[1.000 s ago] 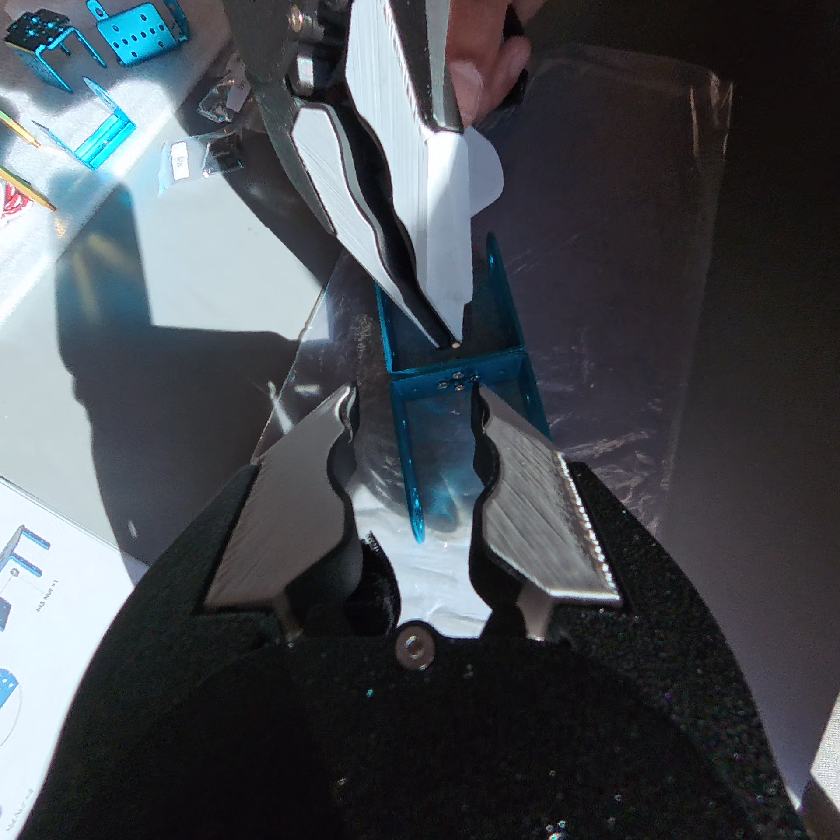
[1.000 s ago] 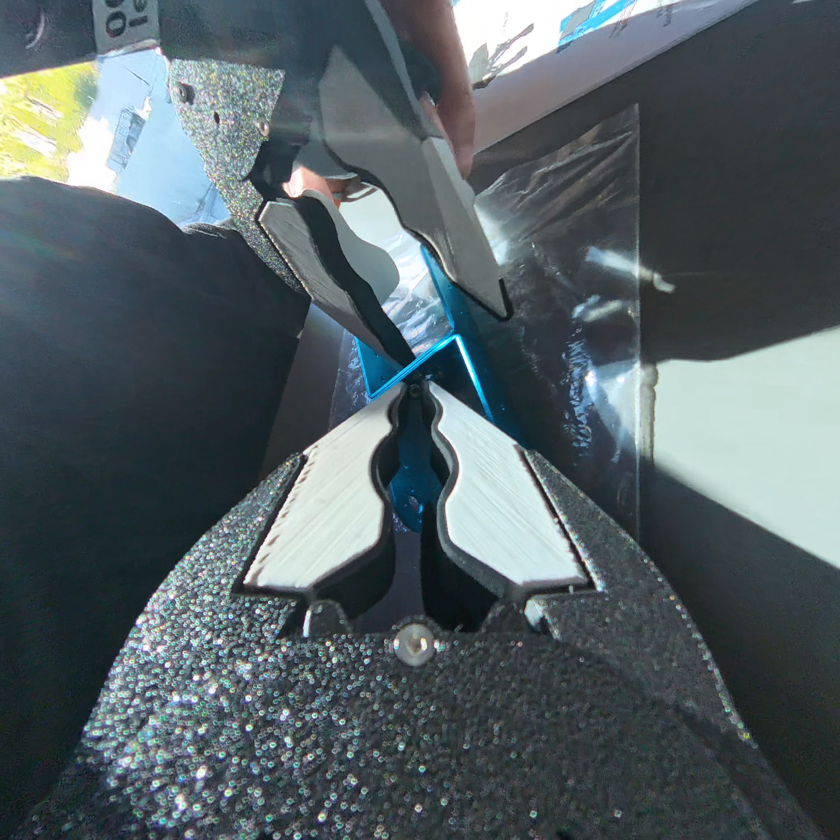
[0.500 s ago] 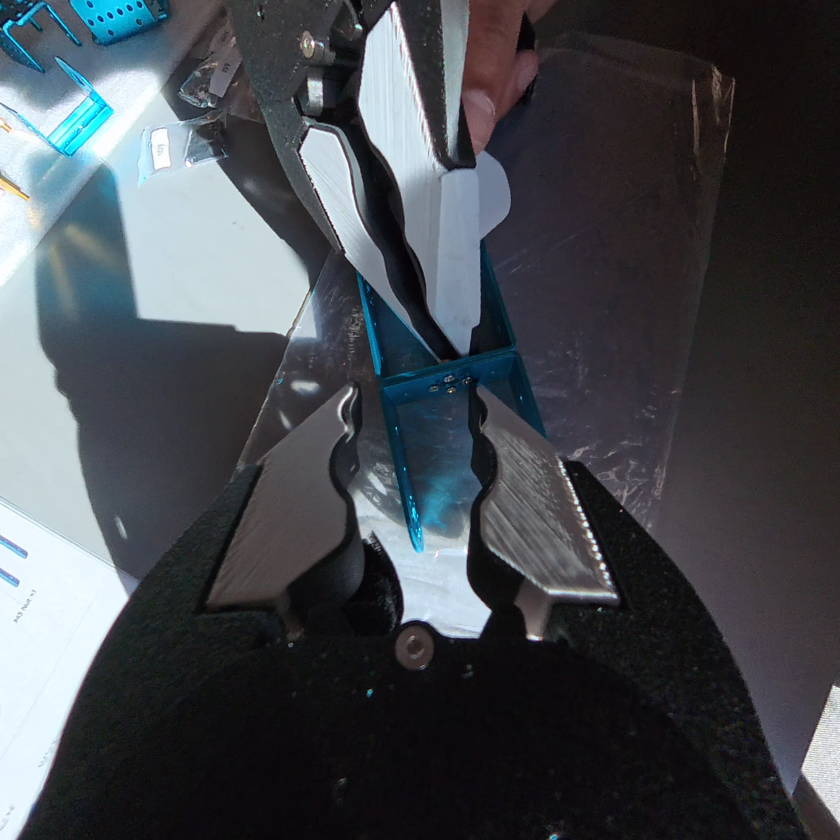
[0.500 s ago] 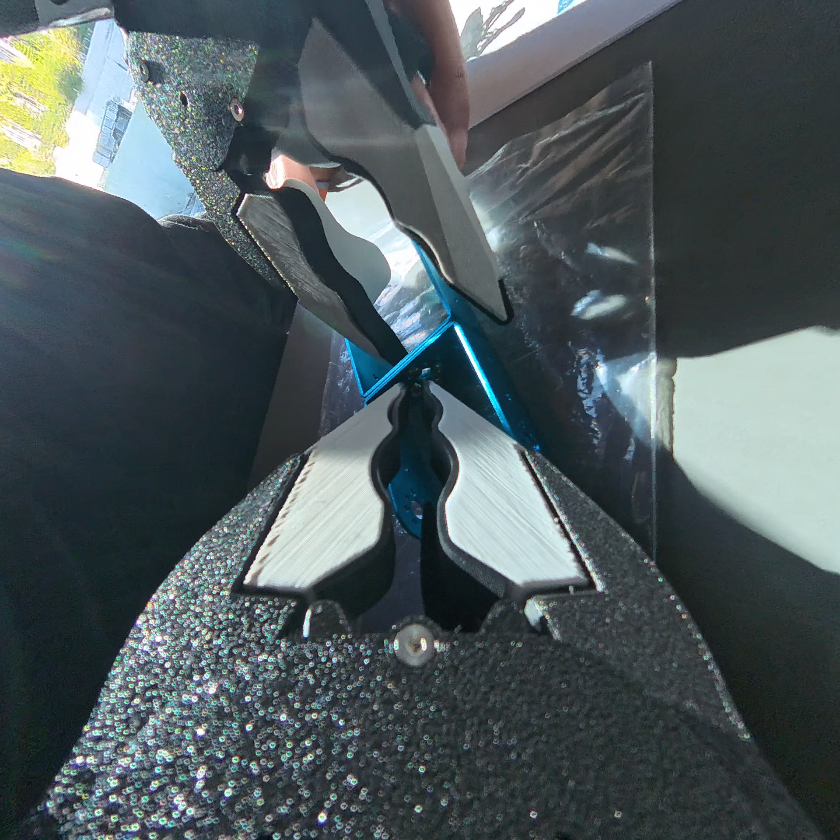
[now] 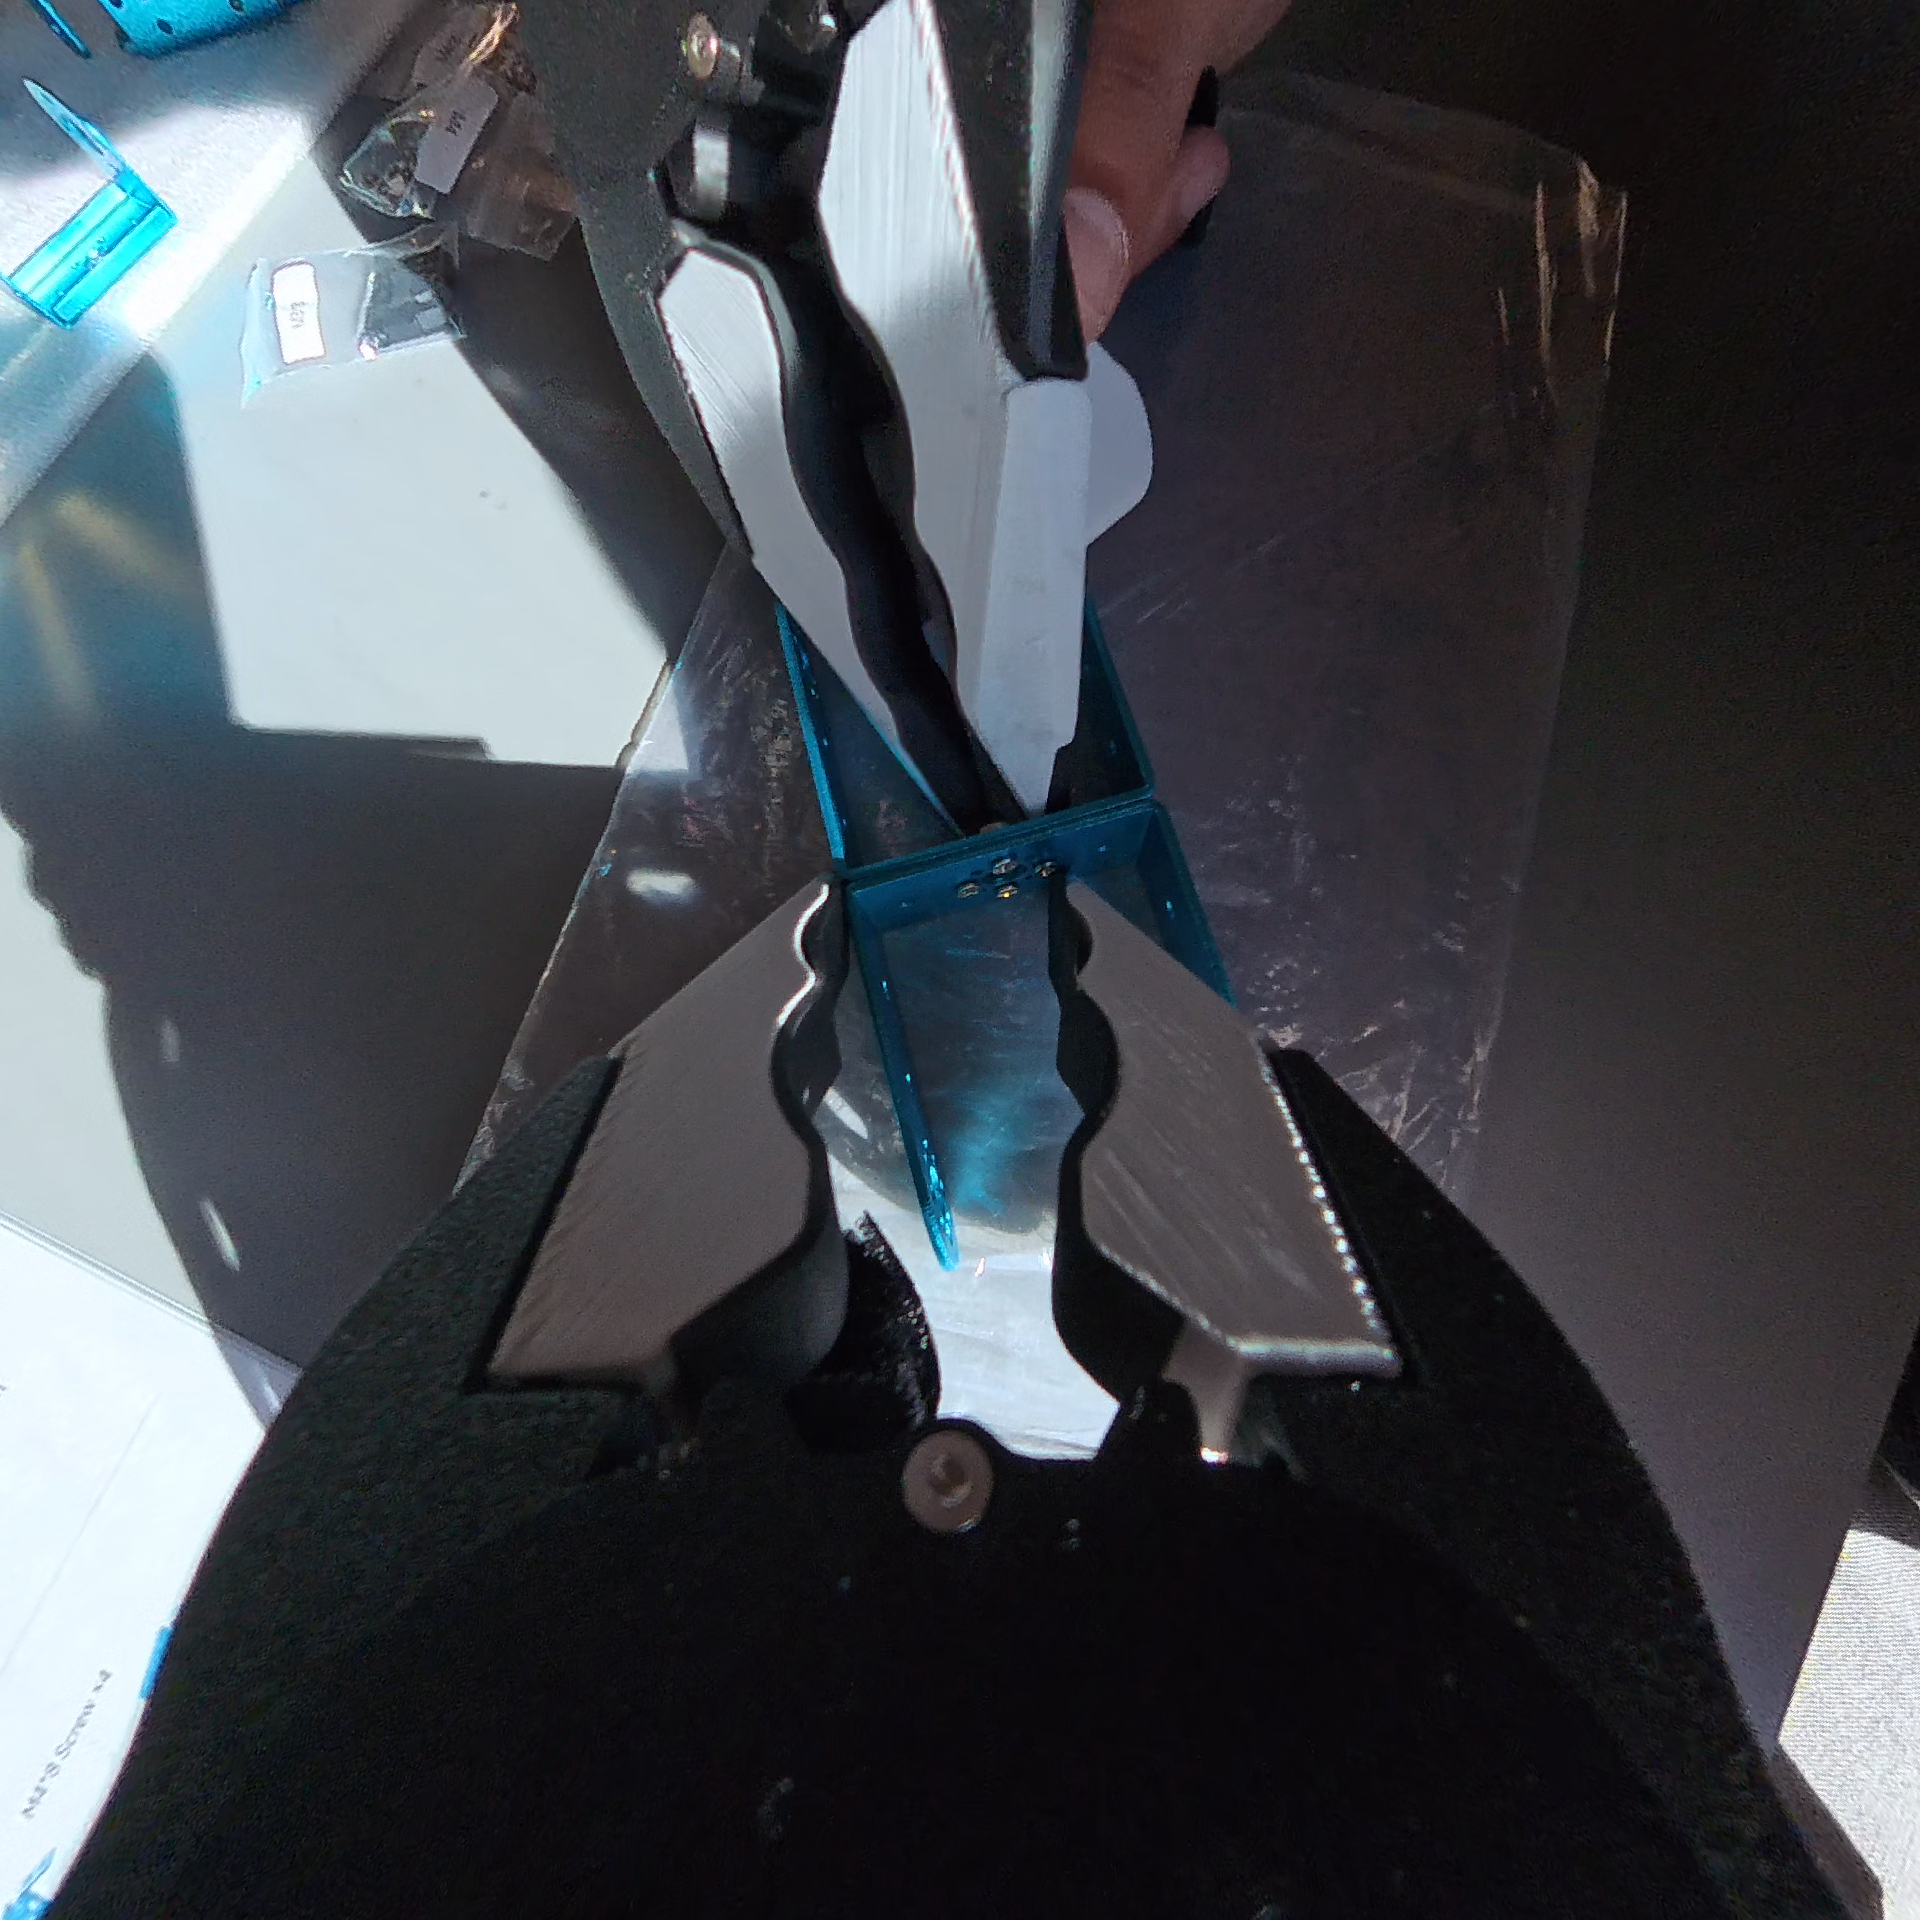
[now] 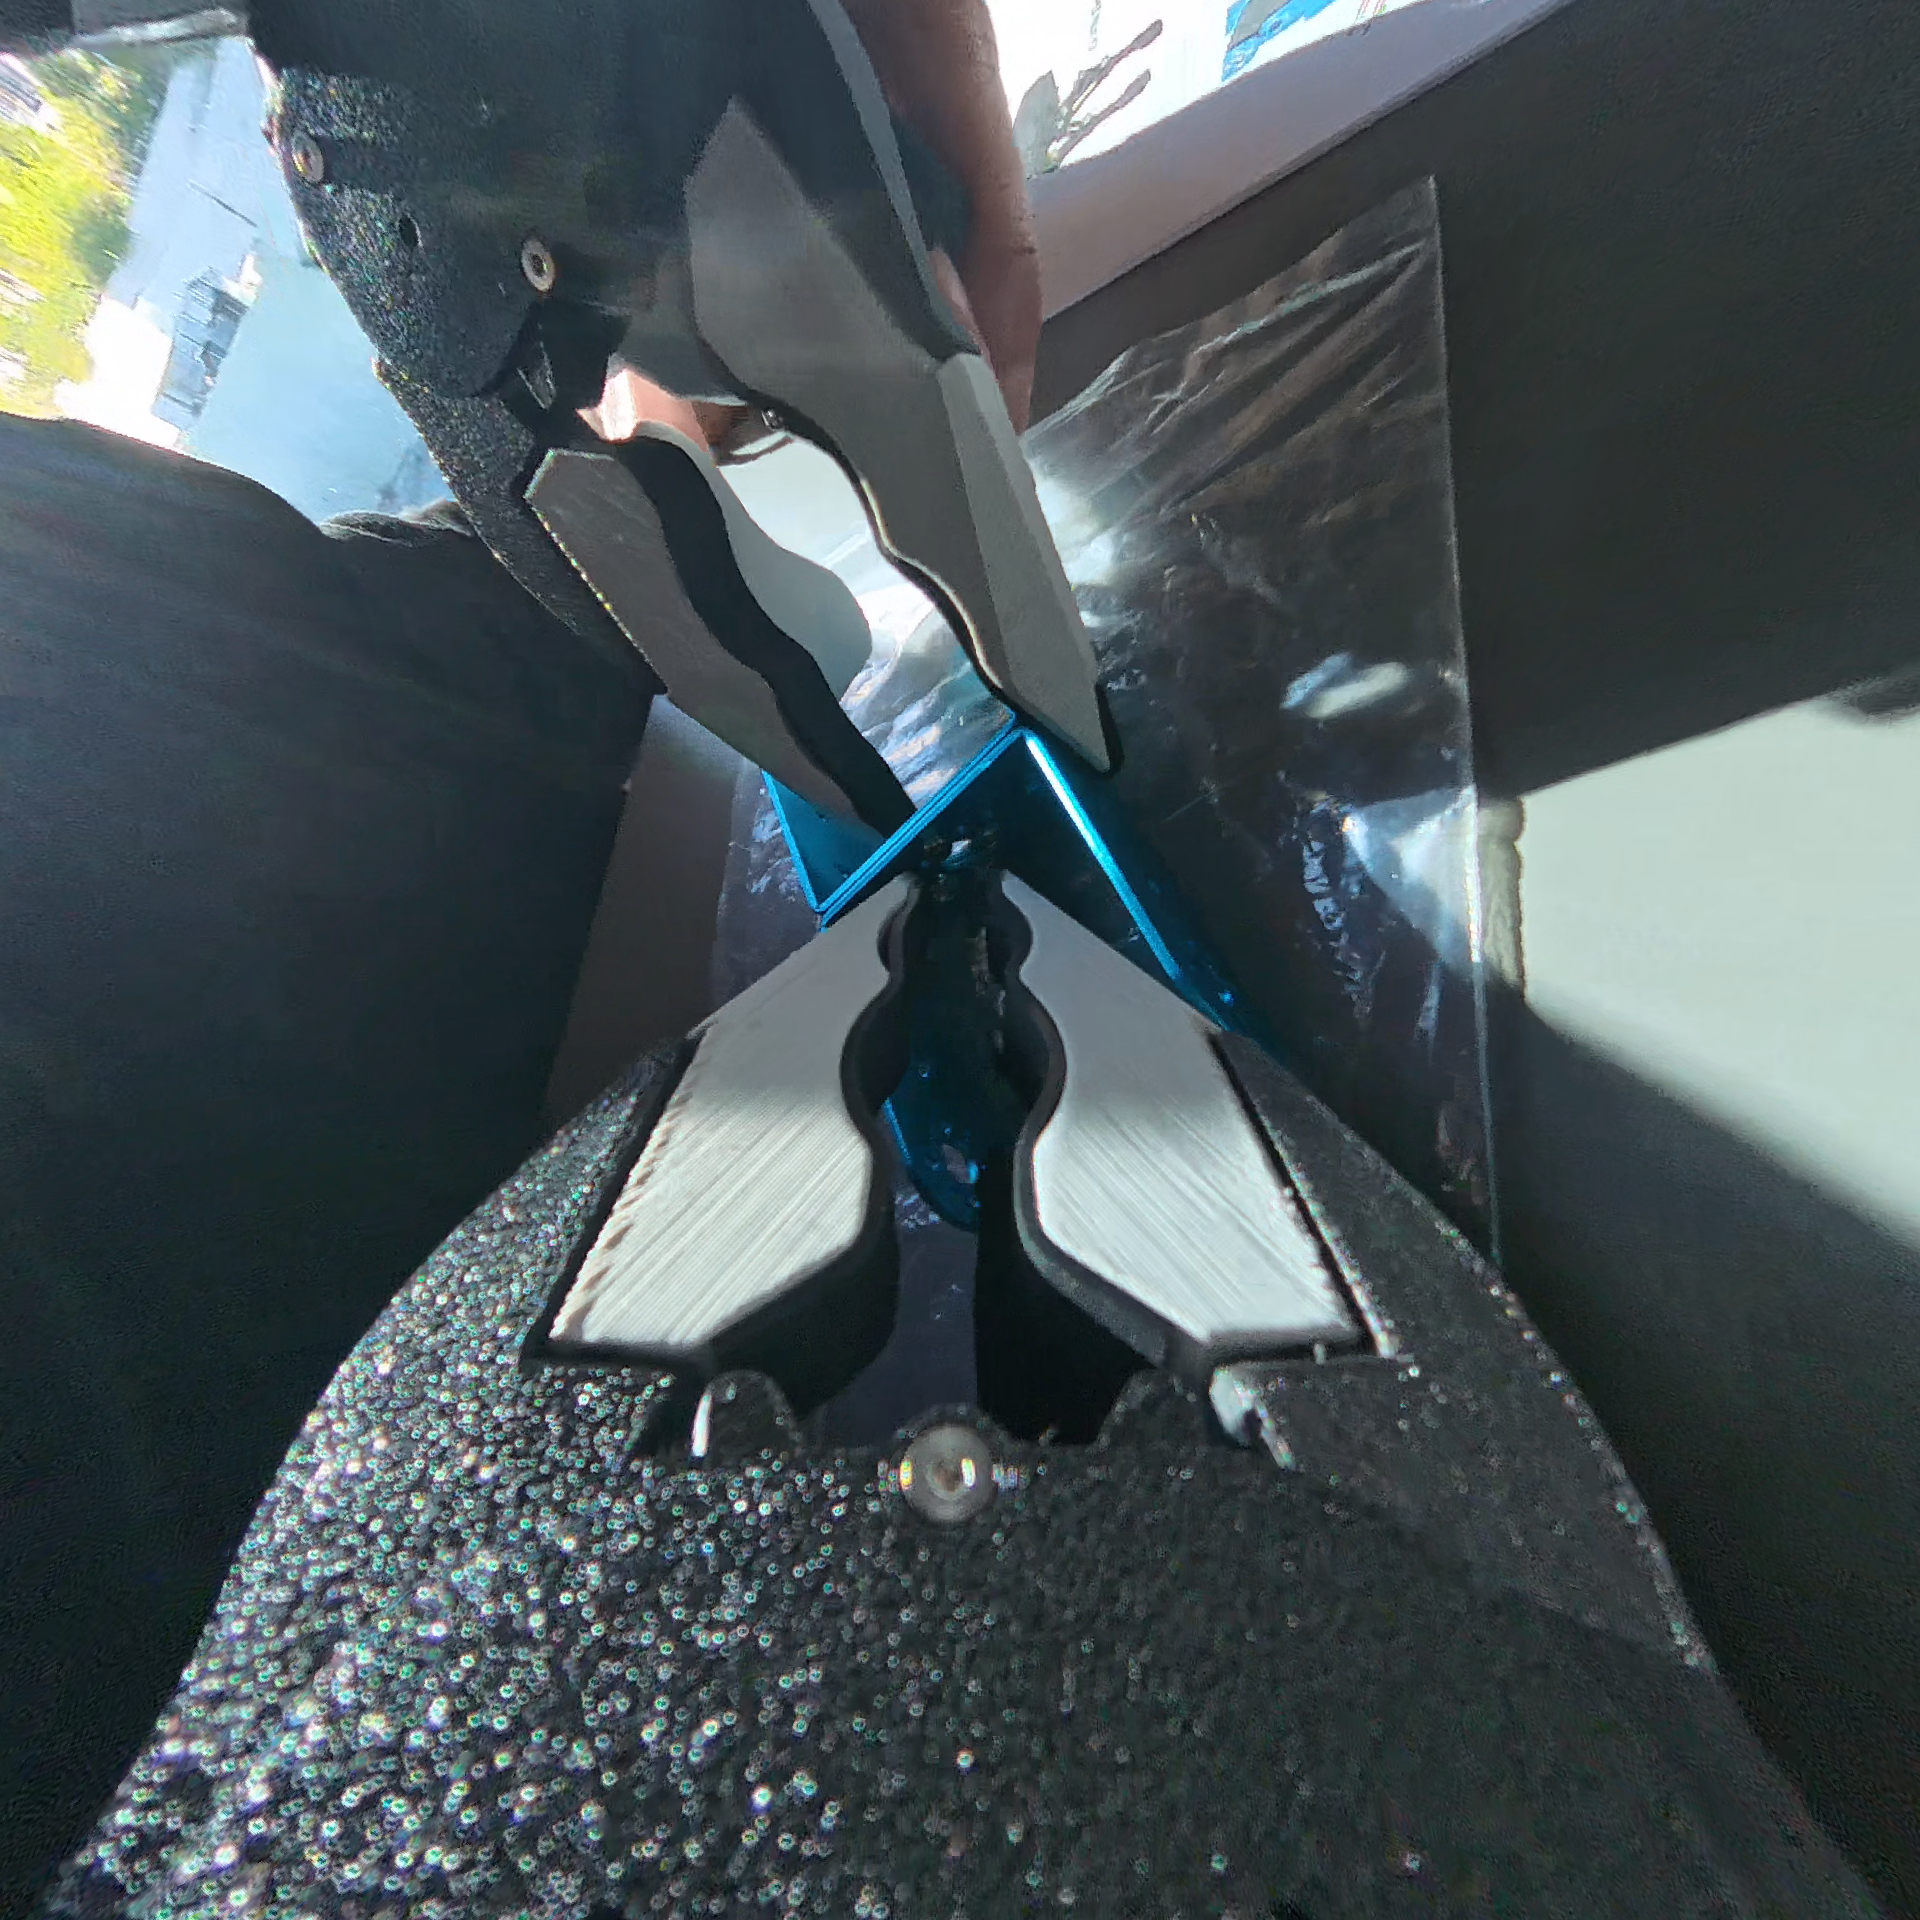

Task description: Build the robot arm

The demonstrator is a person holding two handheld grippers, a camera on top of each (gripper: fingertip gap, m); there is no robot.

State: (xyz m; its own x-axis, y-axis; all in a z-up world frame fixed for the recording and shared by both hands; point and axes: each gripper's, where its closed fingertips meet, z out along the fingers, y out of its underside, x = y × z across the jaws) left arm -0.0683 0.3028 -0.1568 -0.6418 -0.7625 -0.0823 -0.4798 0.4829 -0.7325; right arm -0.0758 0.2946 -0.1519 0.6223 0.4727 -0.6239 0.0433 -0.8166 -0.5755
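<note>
A blue metal bracket assembly [image 5: 997, 997], two U-shaped pieces joined back to back at a cross wall with small screws, lies on a clear plastic sheet [image 5: 1382, 644] on the surface [image 5: 395, 582]. The left tool [image 5: 951, 914] is parted about the near piece's two side walls; whether its fingers press them I cannot tell. The right tool [image 6: 961, 894] reaches in from the far side, tips nearly together at the cross wall; what it grips, if anything, is hidden. Small bags [image 5: 343, 312] and another blue bracket [image 5: 88, 249] lie well apart.
</note>
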